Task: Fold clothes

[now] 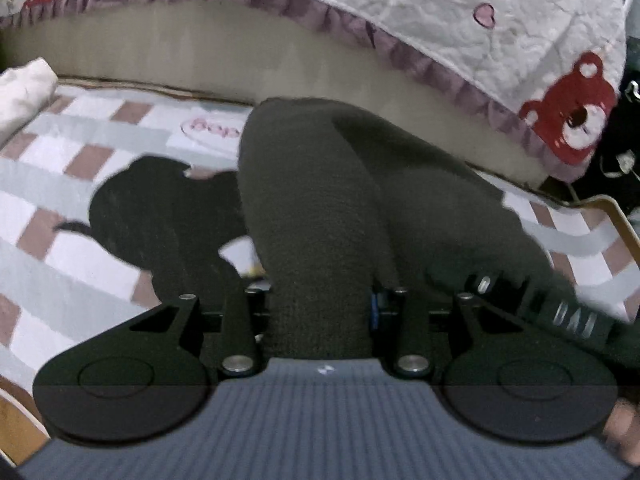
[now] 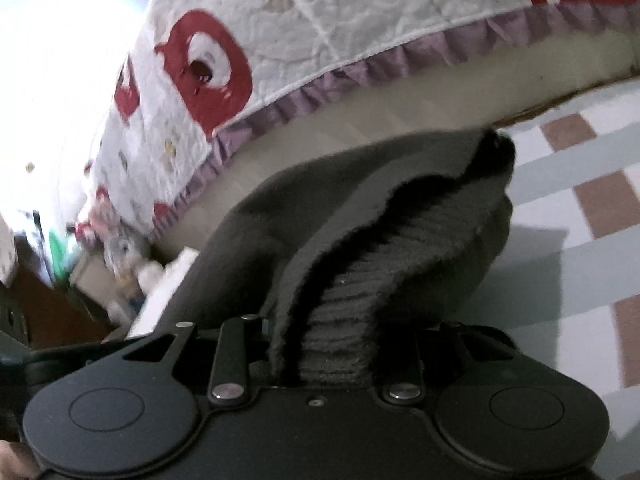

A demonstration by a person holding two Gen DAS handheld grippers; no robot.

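**Inspector:** Garment [image 1: 320, 208], left wrist view first: dark grey, fleecy knit, thick. It is bunched into a heavy fold that rises straight from the left gripper [image 1: 320, 320] and drapes away to the right, above the checked bedsheet [image 1: 80, 248].

**Clerk:** And the jaws on that side?

**Inspector:** Narrowed and clamped on the cloth. The fold fills the whole gap between them, so the fingertips themselves are hidden. The garment's shadow [image 1: 160, 208] lies black on the sheet to the left. Behind it a quilt [image 1: 460, 32], white with red bears and a purple frill, overhangs a pale mattress edge. A pale folded cloth [image 1: 24, 88] sits at the far left. The other gripper's dark body [image 1: 572, 316] shows at the right edge, close against the same garment.

**Clerk:** Right wrist view?

**Inspector:** Same garment [image 2: 400, 248]. Here a ribbed band shows, with a fuzzy inner face and a darker seam beside it. It stands up out of the right gripper [image 2: 332, 360] and hangs clear over the sheet [image 2: 580, 208].

**Clerk:** Jaws?

**Inspector:** Narrow, gripping the ribbed edge; the fabric is packed between them. The bear quilt [image 2: 300, 40] fills the upper frame. Clutter at the left is too blurred to identify.
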